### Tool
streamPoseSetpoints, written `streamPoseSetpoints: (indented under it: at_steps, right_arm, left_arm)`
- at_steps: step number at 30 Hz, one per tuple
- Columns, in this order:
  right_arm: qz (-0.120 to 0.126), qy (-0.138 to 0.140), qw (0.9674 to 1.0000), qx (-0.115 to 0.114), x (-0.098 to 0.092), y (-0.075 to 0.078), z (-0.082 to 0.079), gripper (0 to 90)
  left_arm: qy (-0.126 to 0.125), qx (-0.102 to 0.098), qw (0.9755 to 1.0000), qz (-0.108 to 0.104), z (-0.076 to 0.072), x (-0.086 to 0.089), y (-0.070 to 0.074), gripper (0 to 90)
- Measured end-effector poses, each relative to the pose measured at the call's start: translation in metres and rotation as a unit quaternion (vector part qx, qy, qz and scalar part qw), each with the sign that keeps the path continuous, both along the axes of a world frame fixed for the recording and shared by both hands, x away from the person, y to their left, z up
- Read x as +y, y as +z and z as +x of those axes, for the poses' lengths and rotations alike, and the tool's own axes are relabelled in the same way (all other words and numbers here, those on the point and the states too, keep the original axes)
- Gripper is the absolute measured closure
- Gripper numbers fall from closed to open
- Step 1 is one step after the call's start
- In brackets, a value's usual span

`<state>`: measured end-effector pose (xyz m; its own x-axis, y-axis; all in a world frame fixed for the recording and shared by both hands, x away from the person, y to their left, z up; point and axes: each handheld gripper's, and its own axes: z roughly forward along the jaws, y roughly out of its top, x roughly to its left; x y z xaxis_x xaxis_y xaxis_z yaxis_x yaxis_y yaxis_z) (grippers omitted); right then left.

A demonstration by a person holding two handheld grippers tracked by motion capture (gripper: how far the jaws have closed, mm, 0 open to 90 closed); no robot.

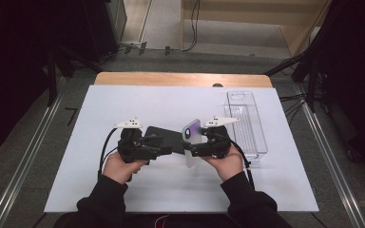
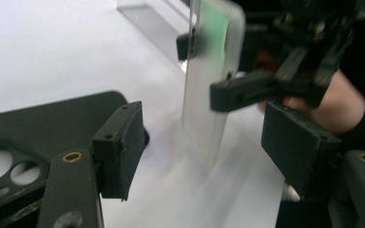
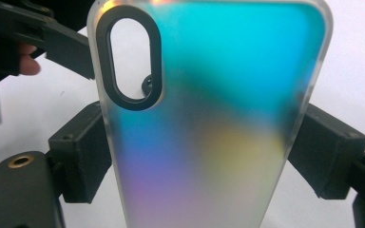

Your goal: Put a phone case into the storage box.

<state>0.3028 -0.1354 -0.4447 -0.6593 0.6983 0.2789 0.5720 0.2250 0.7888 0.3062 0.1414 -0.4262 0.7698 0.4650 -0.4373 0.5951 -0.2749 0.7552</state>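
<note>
Looking down from high view: right gripper [image 1: 190, 148] clamping iridescent phone case [image 1: 191, 134] upright over white table [image 1: 123, 190], black phone case [image 1: 164, 137] flat beside left gripper [image 1: 159, 147], clear bin [image 1: 247, 128] off right. Left gripper view: jaws spread, nothing between pads, iridescent case [image 2: 214, 80] edge-on ahead, black case [image 2: 43, 123] under left jaw with camera holes plain. Right gripper view: pads pinching case [image 3: 209, 118] by both long edges, oval camera cutout top left, colour sheen unseen elsewhere.

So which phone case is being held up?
On the white table, look between the person's hands. The right tool grips a frosted iridescent case upright by its edges; its neighbour, the black case, lies flat.
</note>
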Motion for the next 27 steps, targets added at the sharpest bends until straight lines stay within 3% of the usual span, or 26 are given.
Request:
streamPoseSetpoints:
  at_steps: [4, 16, 22, 27]
  right_arm:
    - [0.002, 0.011, 0.9999, -0.004, -0.004, 0.003, 0.000, 14.6]
    - [0.002, 0.046, 0.9990, 0.002, -0.011, 0.009, 0.001, 14.6]
    - [0.008, 0.049, 0.9987, 0.006, -0.019, 0.014, 0.002, 14.6]
    - [0.015, 0.048, 0.9987, 0.008, -0.026, 0.019, 0.004, 14.6]
  left_arm:
    - [-0.020, -0.019, 0.9989, 0.038, -0.003, 0.005, -0.005, 31.4]
    - [-0.060, -0.019, 0.9958, 0.066, -0.006, 0.016, -0.014, 31.4]
    - [-0.047, -0.012, 0.9961, 0.074, -0.006, 0.025, -0.020, 31.6]
    - [-0.053, -0.008, 0.9954, 0.080, -0.009, 0.030, -0.023, 31.4]
